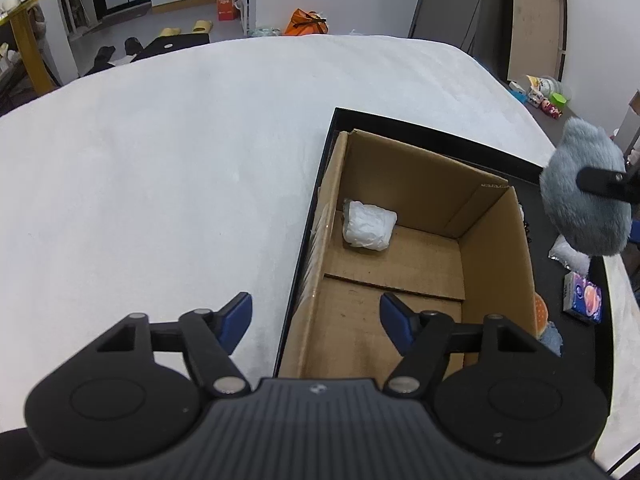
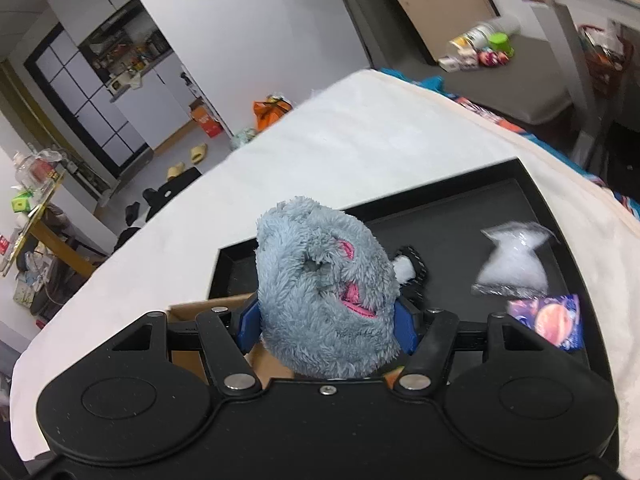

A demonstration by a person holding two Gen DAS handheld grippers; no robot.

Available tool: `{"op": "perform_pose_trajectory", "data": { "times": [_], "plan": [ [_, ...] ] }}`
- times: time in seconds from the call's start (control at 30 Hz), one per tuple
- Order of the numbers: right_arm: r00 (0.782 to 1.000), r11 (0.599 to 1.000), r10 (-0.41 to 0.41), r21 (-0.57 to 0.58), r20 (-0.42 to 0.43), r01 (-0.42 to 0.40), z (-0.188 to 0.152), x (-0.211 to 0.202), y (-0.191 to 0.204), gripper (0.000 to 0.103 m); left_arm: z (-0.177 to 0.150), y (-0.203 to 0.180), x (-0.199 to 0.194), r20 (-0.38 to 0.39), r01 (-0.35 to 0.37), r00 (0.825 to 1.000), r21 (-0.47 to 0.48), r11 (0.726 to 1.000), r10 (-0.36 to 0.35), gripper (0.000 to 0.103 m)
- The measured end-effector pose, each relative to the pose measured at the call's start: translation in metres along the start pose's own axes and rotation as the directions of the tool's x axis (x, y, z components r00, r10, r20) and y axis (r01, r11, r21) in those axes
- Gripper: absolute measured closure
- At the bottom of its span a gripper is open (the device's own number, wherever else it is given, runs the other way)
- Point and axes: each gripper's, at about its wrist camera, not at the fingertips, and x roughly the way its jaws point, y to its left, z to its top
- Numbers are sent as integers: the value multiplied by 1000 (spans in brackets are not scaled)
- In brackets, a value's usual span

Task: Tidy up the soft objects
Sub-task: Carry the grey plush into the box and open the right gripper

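Observation:
A cardboard box (image 1: 496, 248) stands in a black tray (image 1: 440, 132) on a white bed, with a white soft packet (image 1: 369, 225) in its far left corner. My left gripper (image 1: 316, 316) hangs open over the box's near left wall, nothing between its blue pads. My right gripper (image 2: 326, 320) is shut on a grey-blue plush toy (image 2: 320, 288) with pink stitching, held in the air above the tray. The same plush toy (image 1: 584, 200) shows at the right edge of the left wrist view, to the right of the box.
In the tray (image 2: 440, 224) lie a clear bag of white stuffing (image 2: 512, 264), a purple planet-print packet (image 2: 552, 320) and a black-and-white item (image 2: 408, 266). An orange thing and blue cloth (image 1: 548, 328) lie beside the box. Bottles and toys (image 1: 544, 94) stand beyond the bed.

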Motion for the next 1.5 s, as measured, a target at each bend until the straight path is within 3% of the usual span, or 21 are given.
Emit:
{"op": "perform_pose_trajectory", "data": {
  "times": [0.13, 0.4, 0.67, 0.73, 0.9, 1.5],
  "plan": [
    [1000, 999, 29, -26, -5, -29, 1, 0, 16, 41, 0, 1, 3, -7, 11, 1000, 9, 1000, -11, 41],
    [997, 994, 52, -94, -55, -57, -8, 10, 41, 40, -2, 3, 13, -35, 25, 999, -20, 999, -26, 71],
    [995, 987, 57, -147, -83, -69, -13, 17, 62, 40, 1, 7, 16, -38, -1, 999, -55, 998, -1, 87],
    [994, 985, 65, -154, -92, -79, -14, 20, 66, 39, 2, 8, 16, -40, -4, 999, -60, 998, 2, 88],
    [994, 973, 52, -217, -92, -71, -23, 26, 66, 25, 1, 7, 16, -38, -11, 999, -57, 998, 9, 90],
    [1000, 984, -5, -181, -31, -1, -27, 0, 33, 16, -2, -15, 4, -23, -90, 996, -8, 996, 90, 90]
  ]
}}
